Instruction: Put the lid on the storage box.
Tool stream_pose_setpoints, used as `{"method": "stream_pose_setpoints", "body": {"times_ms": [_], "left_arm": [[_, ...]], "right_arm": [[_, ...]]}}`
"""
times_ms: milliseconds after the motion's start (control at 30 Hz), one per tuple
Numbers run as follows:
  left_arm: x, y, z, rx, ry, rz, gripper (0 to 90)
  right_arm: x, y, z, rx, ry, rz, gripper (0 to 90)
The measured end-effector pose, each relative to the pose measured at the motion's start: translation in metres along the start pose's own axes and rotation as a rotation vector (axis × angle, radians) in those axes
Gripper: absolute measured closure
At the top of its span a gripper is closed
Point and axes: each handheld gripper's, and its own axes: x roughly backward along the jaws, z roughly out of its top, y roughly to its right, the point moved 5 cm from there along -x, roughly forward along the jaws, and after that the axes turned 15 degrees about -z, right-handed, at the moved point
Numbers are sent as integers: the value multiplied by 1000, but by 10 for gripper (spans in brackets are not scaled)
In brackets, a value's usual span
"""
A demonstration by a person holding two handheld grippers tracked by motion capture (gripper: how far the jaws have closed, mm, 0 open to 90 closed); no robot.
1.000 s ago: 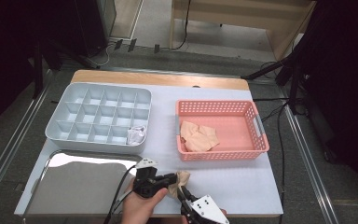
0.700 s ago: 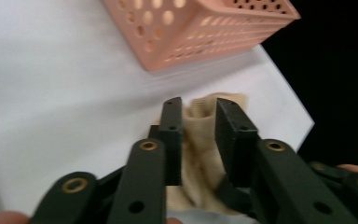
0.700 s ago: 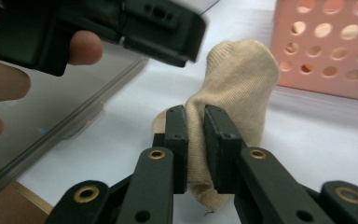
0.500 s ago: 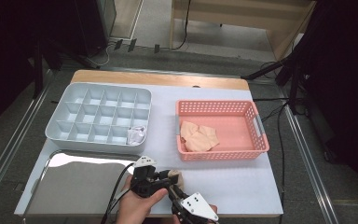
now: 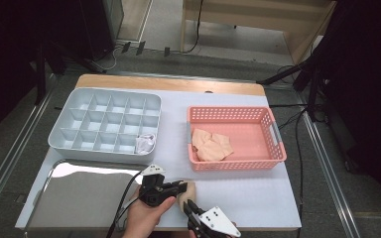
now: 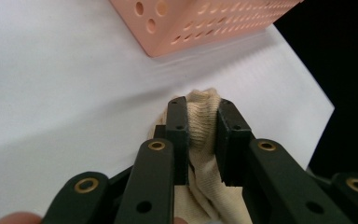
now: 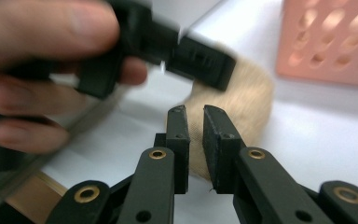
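Table [image 5: 258,198] carries one mirrored tray [image 5: 79,198], one grey compartment box [image 5: 79,134] and one pink basket [image 5: 273,148] with two beige cloths [image 5: 211,146]. One more beige cloth [image 6: 205,121] lies at the near edge, just ahead of both grippers: left gripper [image 6: 199,135], its jaws just closing, pinches it; right gripper [image 7: 195,140] clamps its nearer end.

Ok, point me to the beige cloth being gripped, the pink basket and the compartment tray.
beige cloth [image 6: 204,122]: left gripper view, bunched fold between the fingers.
pink basket [image 5: 236,162]: high view, near perforated wall.
compartment tray [image 5: 56,137]: high view, left outer rim.
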Motion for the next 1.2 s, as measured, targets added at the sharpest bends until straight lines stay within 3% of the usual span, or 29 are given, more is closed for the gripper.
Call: {"method": "stream_pose_setpoints", "body": {"times_ms": [133, 233, 367, 433, 567, 667, 867, 1200], "left_arm": [[6, -4, 1, 55, 26, 16, 476], [1, -5, -5, 79, -28, 6, 382], [-7, -7, -9, 126, -51, -36, 423], [-9, -7, -10, 154, -56, -67, 484], [-11, -6, -10, 163, -54, -93, 631], [-11, -4, -11, 129, -62, -100, 711], [-6, -2, -10, 110, -46, -115, 741], [13, 7, 0, 0, -5, -92, 747]], "right_arm": [[-2, -3, -2, 33, 15, -13, 819], [-2, -3, -4, 26, 10, -12, 824], [0, -1, -5, 17, -11, -7, 842], [0, 0, -6, 17, -15, -2, 854], [1, 4, -7, 3, -29, 13, 861], [1, 5, -6, -2, -28, 31, 857], [7, 12, 1, -17, 0, 53, 836], [17, 49, 20, -64, 46, 22, 663]]}}
